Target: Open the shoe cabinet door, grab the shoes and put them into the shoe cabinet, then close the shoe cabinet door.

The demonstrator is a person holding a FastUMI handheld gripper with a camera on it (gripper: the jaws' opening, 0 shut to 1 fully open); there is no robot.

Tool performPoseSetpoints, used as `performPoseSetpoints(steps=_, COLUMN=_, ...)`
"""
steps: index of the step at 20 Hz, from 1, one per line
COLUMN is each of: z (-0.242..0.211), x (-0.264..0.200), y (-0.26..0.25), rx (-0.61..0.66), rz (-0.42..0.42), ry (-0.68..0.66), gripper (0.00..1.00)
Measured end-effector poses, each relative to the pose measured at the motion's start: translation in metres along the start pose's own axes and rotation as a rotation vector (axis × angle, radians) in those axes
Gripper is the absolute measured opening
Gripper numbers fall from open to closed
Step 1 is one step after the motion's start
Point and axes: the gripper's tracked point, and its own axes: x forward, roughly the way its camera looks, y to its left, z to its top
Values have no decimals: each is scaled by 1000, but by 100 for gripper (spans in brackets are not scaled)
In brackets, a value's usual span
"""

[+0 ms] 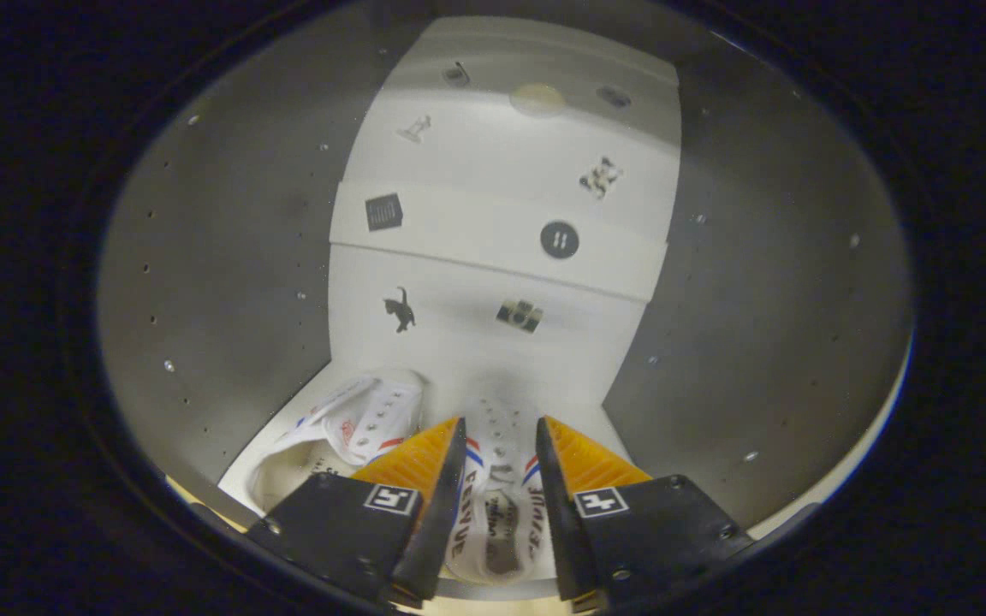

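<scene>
I am looking into the shoe cabinet (228, 282), which has grey side walls and a white back panel (459, 342) dotted with small dark stickers. Two white canvas shoes with red and blue stripes lie on its white floor. The right shoe (497, 505) sits between my fingers, toe pointing at the back panel, and both fingers press on its sides near the collar. My gripper (500, 421) is shut on it. The left shoe (356, 423) lies just left of the left finger, close beside the held one.
A white shelf edge (476, 227) crosses the back panel above the shoes, with another compartment over it. The right grey wall (758, 325) stands close to the right finger. A strip of the cabinet floor (240, 479) shows left of the shoes.
</scene>
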Motion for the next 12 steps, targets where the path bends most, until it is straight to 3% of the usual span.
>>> performPoseSetpoints(steps=3, z=2, x=-30, y=4, rx=-7, rz=10, ry=-20, gripper=70)
performPoseSetpoints(steps=6, z=6, x=-65, y=7, rx=24, rz=29, ry=-55, gripper=83)
performPoseSetpoints(steps=12, z=-2, x=-150, y=12, rx=115, rz=76, ry=-85, gripper=85)
